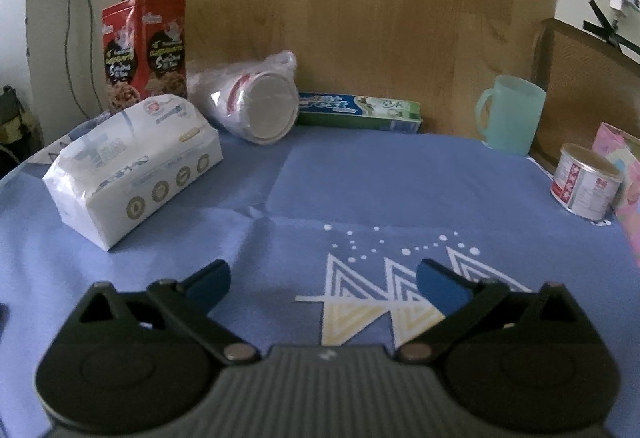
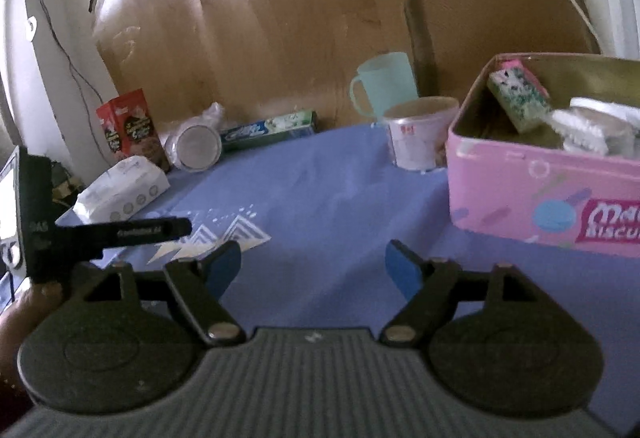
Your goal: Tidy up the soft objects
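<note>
Left gripper: jaws stand wide apart at the lower centre of the left wrist view, with nothing between the blue pads; only the blue tablecloth shows in the gap.

Right gripper: jaws likewise apart at the lower centre of the right wrist view, nothing clamped. The pads hang over bare cloth.

Soft items: a white tissue pack lies on the cloth at the middle left of the left wrist view, well apart from the left gripper. It appears again at the left of the right wrist view.

A pink biscuit tin stands open at the right of the right wrist view. Inside it sit a green-and-pink sponge, tilted against the tin's far wall, and a white brush-like item beside it; what lies under that item cannot be made out.

Other items: along the back edge, from left to right in the left wrist view, are a red snack box, upright; a bagged stack of cups, lying on its side; a toothpaste box, lying flat; and a pale green mug, upright. A small can stands at the right edge. A brown board leans behind the row.

A black hand-held device shows at the left edge of the right wrist view.
</note>
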Motion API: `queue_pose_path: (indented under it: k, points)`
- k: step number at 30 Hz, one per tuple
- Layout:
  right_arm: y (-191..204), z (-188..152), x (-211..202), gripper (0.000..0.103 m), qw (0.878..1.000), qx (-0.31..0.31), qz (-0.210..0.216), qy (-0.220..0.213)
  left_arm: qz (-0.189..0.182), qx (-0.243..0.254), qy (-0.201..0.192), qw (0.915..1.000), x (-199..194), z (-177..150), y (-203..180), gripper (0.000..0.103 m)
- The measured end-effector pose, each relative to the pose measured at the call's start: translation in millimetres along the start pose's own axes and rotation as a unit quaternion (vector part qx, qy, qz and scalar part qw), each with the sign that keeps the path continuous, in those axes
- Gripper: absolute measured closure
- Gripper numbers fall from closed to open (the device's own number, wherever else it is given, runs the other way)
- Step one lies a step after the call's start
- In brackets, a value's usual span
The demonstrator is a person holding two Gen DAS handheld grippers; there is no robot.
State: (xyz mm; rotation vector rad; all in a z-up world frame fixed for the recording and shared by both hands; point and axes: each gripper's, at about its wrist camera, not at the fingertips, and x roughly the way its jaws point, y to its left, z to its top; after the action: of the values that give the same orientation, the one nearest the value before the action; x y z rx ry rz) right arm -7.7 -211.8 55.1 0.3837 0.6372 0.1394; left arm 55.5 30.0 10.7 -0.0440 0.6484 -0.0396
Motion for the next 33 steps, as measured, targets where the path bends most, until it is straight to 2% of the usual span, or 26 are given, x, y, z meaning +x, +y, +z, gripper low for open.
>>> queue_pose_path:
  k: [11, 15, 19, 24, 29, 33]
  points:
    - [4.3, -1.4, -8.0, 0.019, 1.000, -0.010, -0.011, -0.014, 0.025, -0.011, 0.002, 0.9996, -3.8, -0.2, -0.8, 0.000]
    - [2.9, 1.7, -13.9, 0.013, 0.999, -0.010, -0.023, -0.032, 0.001, -0.027, 0.010, 0.9996, -13.0, -3.2, -7.9, 0.000]
    - [1.1, 6.2, -17.9, 0.007, 0.998, -0.008, -0.036, -0.050, 0.005, -0.006, -0.007, 0.9999, -33.2, -0.9, -29.4, 0.000]
    - [-4.1, 9.5, -21.4, 0.006, 0.997, -0.005, -0.048, -0.057, 0.003, 0.016, -0.029, 0.9995, -56.3, 3.0, -54.0, 0.000]
    - [-11.5, 11.4, -31.3, 0.003, 0.997, 0.005, -0.052, -0.065, 0.002, 0.042, -0.039, 0.9983, -71.1, 4.9, -78.5, 0.000]
    - [-15.9, 9.7, -35.3, 0.000, 0.996, 0.017, -0.056, -0.065, -0.012, 0.042, -0.032, 0.9986, -75.9, 1.6, -87.9, 0.000]
